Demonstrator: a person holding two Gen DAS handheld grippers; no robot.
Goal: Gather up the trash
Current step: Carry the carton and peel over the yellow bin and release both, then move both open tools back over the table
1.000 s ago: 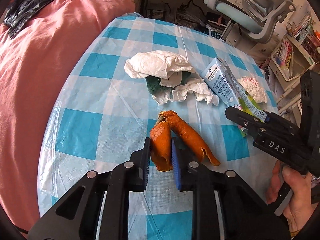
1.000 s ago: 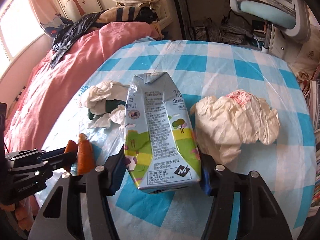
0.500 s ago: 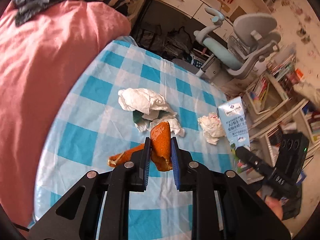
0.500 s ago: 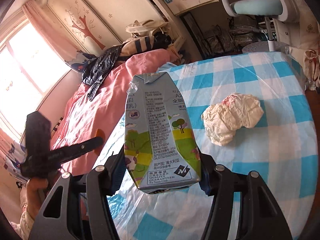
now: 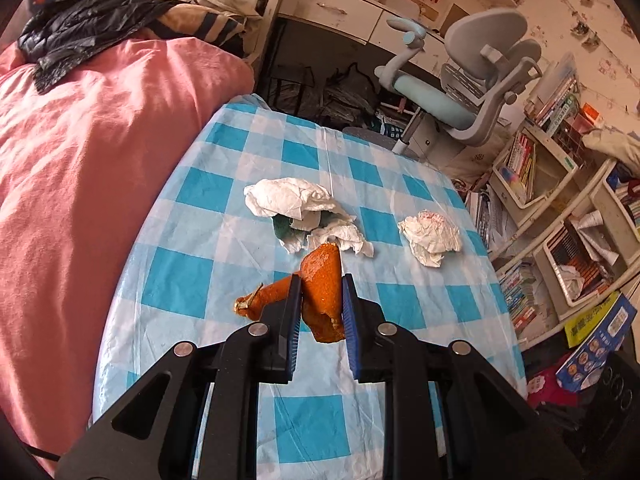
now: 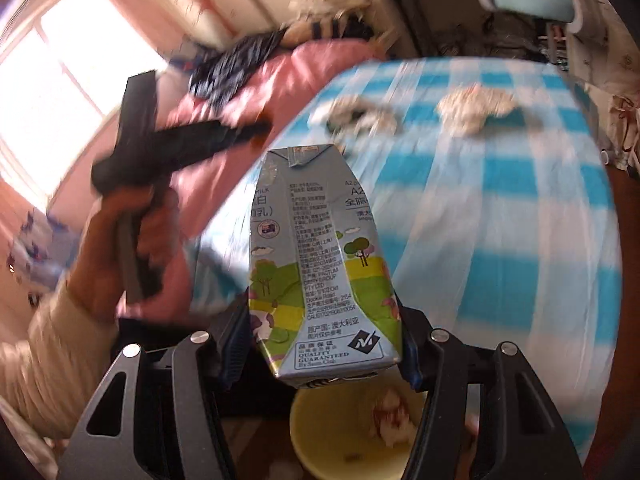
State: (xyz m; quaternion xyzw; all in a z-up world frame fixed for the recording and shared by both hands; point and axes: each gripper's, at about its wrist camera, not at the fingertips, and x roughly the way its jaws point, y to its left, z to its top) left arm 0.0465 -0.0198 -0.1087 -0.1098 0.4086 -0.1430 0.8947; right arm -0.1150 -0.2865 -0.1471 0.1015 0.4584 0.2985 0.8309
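My left gripper (image 5: 320,300) is shut on an orange peel (image 5: 323,285), lifted above the blue checked table (image 5: 188,188); a strip of the peel hangs out to the left. On the table lie a heap of white tissues (image 5: 296,204) over something dark green, and a crumpled paper wad (image 5: 430,234). My right gripper (image 6: 324,320) is shut on a grey milk carton (image 6: 320,248), held off the table's near edge above a yellow bin (image 6: 344,440) that holds a crumpled tissue. The left gripper (image 6: 180,144) and the hand holding it show blurred at the left of the right wrist view.
A pink bed (image 5: 80,160) runs along the table's left side with a dark jacket (image 5: 80,20) on it. A grey office chair (image 5: 472,92) stands beyond the table. Bookshelves (image 5: 560,200) and a blue box (image 5: 600,340) crowd the right.
Both grippers have risen and pulled back from the table with their loads. The right one swung the carton past the table's edge, so the yellow bin now shows beneath it.
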